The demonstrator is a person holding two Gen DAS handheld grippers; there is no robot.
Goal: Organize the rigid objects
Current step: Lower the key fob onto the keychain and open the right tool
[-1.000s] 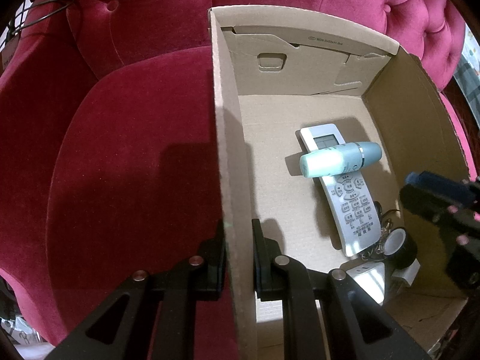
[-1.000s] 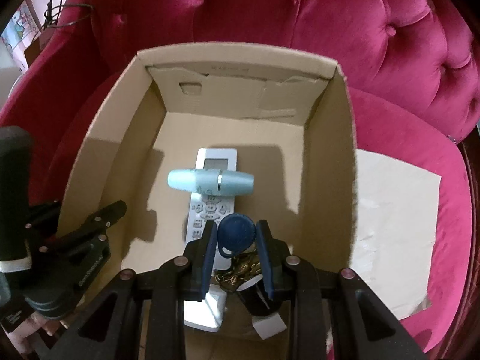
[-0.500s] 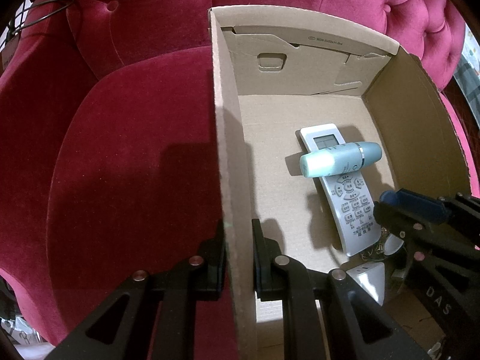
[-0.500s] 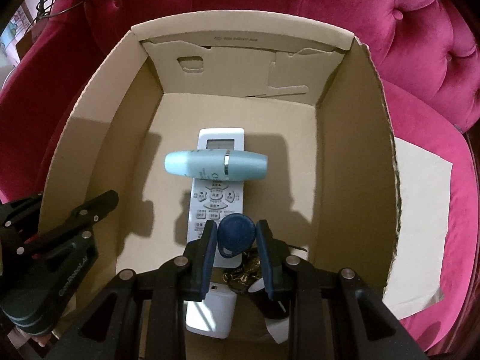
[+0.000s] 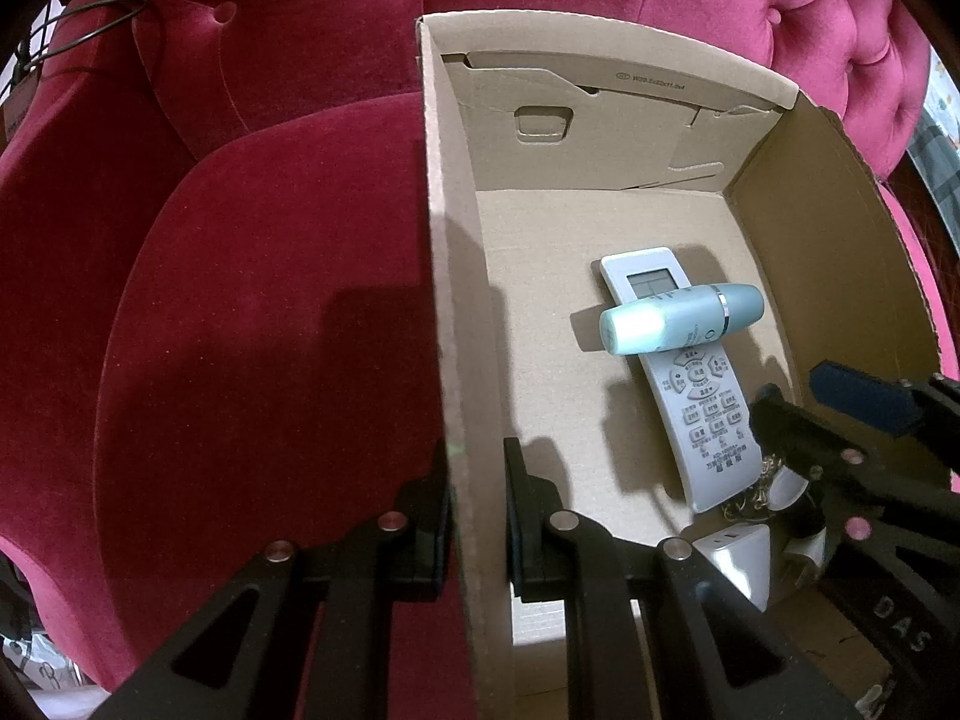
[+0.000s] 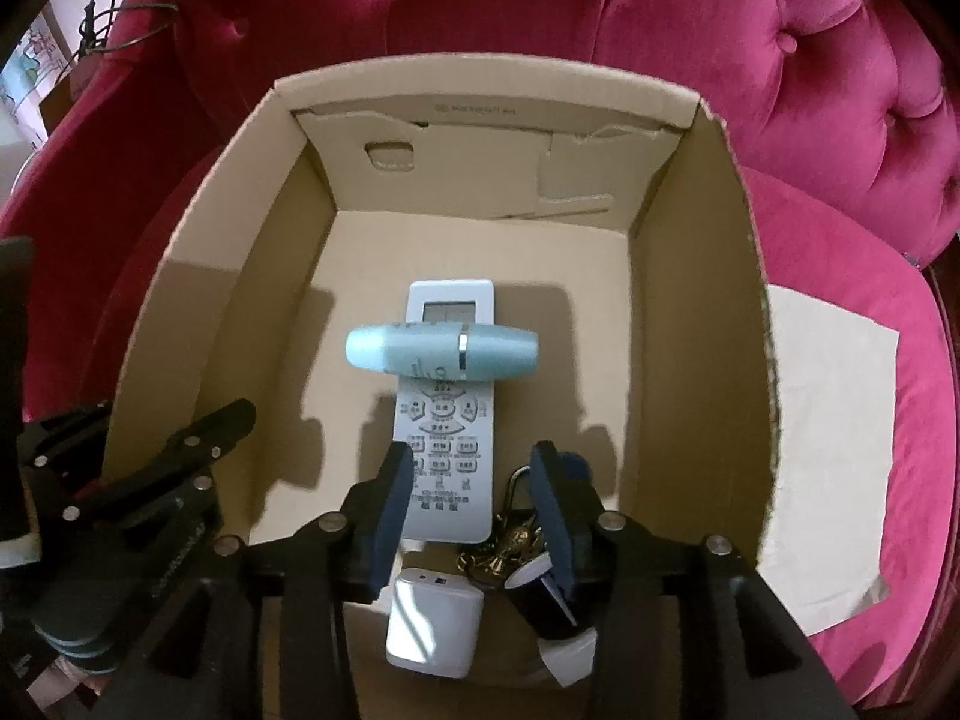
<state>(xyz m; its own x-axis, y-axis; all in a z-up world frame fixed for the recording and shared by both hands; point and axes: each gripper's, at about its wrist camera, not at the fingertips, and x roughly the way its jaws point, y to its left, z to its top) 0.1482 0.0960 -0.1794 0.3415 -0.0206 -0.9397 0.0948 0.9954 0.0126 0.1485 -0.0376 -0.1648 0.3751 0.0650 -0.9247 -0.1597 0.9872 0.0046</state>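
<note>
The cardboard box's (image 5: 447, 312) left wall is being pinched by the narrowly shut left gripper (image 5: 477, 510), while the jaws of the right gripper (image 6: 474, 480) are being opened over the box's near end, with nothing pressed between them. Inside the box, one white remote (image 6: 447, 420), one teal bottle (image 6: 444, 354) across it, one white charger (image 6: 435, 630), one tape roll (image 6: 540, 606) and one key bunch (image 6: 510, 540) are being seen. Only in the right wrist view is one paper sheet (image 6: 828, 456) right of the box being shown.

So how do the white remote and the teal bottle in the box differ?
The remote is flat, white and covered in buttons; the bottle is rounded, teal and smooth. The remote lies lengthwise on the box floor; the bottle lies crosswise on top of it. Both are elongated.
</note>
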